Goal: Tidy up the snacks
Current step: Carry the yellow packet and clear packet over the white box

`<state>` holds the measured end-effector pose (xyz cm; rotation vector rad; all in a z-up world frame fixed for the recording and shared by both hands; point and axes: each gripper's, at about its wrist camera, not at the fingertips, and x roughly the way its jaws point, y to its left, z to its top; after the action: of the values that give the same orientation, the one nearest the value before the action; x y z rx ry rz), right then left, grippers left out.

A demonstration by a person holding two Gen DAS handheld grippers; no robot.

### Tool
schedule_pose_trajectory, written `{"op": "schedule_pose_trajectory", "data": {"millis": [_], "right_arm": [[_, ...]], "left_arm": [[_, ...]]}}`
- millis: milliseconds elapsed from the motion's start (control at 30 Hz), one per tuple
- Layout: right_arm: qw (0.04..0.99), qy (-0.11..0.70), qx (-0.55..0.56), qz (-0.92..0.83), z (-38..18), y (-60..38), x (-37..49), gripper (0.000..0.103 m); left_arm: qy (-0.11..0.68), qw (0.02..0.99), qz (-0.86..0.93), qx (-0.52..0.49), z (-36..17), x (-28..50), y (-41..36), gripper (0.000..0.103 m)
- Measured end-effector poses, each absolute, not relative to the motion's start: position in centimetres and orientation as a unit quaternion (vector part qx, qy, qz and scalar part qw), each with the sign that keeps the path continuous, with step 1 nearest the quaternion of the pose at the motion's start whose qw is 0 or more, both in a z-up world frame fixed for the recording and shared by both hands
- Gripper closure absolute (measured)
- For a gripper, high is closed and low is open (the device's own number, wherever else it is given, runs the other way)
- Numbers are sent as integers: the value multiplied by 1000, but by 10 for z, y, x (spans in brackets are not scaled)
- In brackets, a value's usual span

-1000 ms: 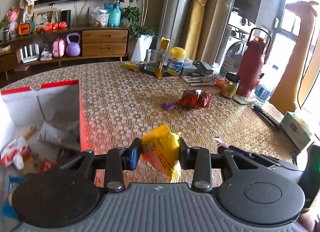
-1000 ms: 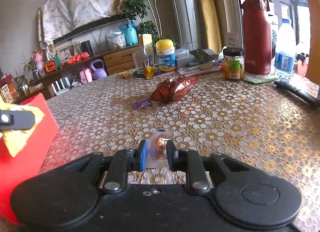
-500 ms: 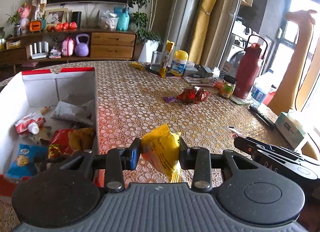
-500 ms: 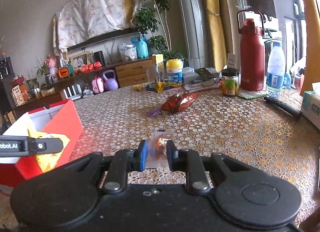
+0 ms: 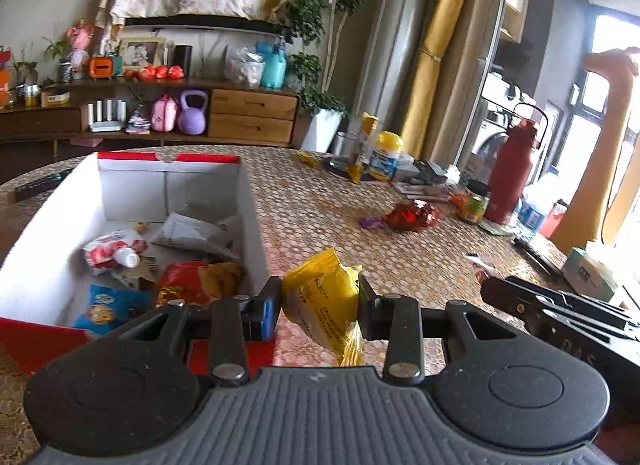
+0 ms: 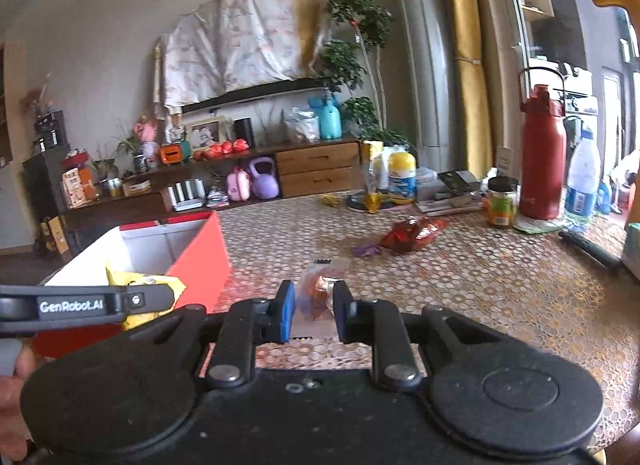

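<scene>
At the box's right wall, left gripper pinches a yellow packet, right gripper pinches a clear sachet; next, both should carry toward ten o'clock and drop inside.

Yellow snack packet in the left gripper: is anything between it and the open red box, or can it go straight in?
Nothing visible blocks it. The left gripper holds the yellow snack packet just right of the red box, whose top is open. Only that near side wall lies between them; snacks already inside lie low on its floor.
</scene>
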<state>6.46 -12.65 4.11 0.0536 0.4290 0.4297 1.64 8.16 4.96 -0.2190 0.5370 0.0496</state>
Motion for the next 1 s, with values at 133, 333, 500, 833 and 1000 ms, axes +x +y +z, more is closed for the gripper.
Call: {"op": "schedule_pose_trajectory", "data": {"millis": [133, 333, 500, 833, 1000], "right_arm": [[951, 209, 19, 228, 43, -115, 58, 83], [942, 207, 10, 263, 47, -93, 49, 83], [934, 205, 2, 293, 50, -75, 46, 83], [918, 187, -18, 348, 62, -35, 49, 83], [909, 184, -25, 373, 67, -10, 59, 83]], "left_arm": [[258, 958, 41, -115, 49, 10, 94, 66], [253, 958, 60, -119, 48, 4, 110, 66], [248, 958, 77, -121, 48, 0, 124, 66], [241, 954, 129, -120, 48, -2, 161, 66], [241, 950, 157, -122, 47, 2, 187, 66]]}}
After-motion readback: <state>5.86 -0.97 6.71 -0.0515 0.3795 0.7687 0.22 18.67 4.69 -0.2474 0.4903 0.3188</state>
